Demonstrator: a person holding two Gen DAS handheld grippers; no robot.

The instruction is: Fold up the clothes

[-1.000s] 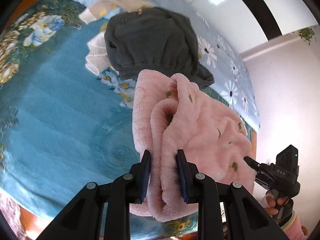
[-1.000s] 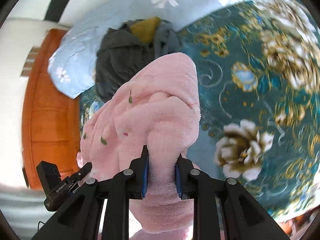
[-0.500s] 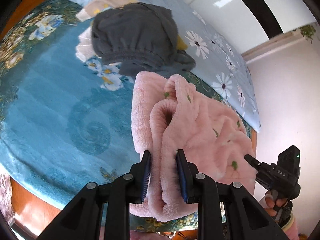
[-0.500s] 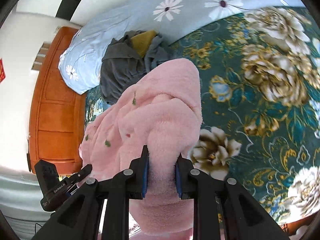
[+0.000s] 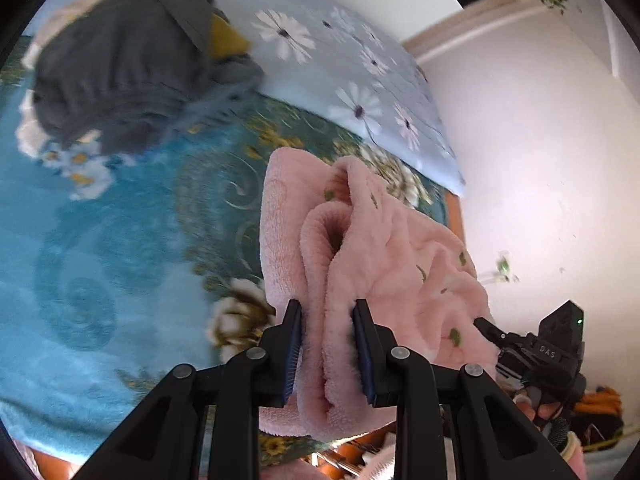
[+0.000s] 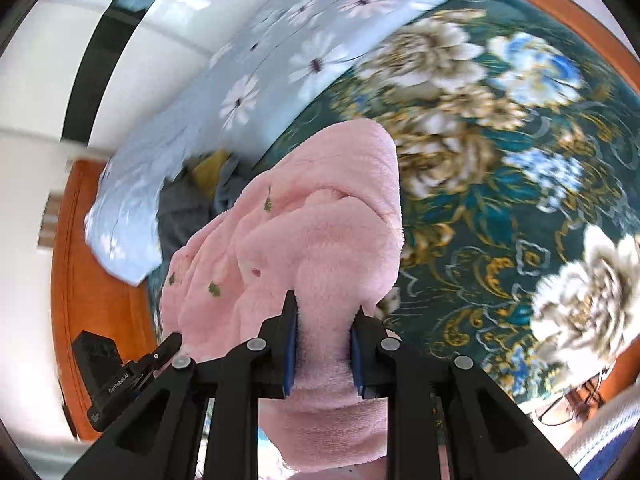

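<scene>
Two handheld grippers clamp one pink fleece garment (image 5: 376, 264) above a bed. The left gripper (image 5: 326, 354) has its blue-padded jaws pressed on a thick, doubled fold of the fleece, which bulges out past the pads on the near side. The right gripper (image 6: 322, 354) pinches another bunched edge of the same garment (image 6: 320, 232) in the same way. In the left wrist view the right gripper (image 5: 532, 350) appears at the right, its tip against the fleece, part of a person's hand (image 5: 540, 404) below it; in the right wrist view the left gripper (image 6: 120, 376) sits at the lower left, meeting the fabric.

Between the two grips the garment is strung roughly side to side, its long axis running from tool to tool, while a rounded folded end projects away from each camera toward the far side of the bed. Small green and red motifs dot the pile.

Beneath lies a teal floral bedspread (image 6: 500, 168). At its far edge rests a pale blue daisy-print pillow (image 5: 340, 60), and on the far left a dark grey clothes pile (image 5: 120, 64) showing a yellow patch. Orange-brown wood (image 6: 92, 264) borders the bed.
</scene>
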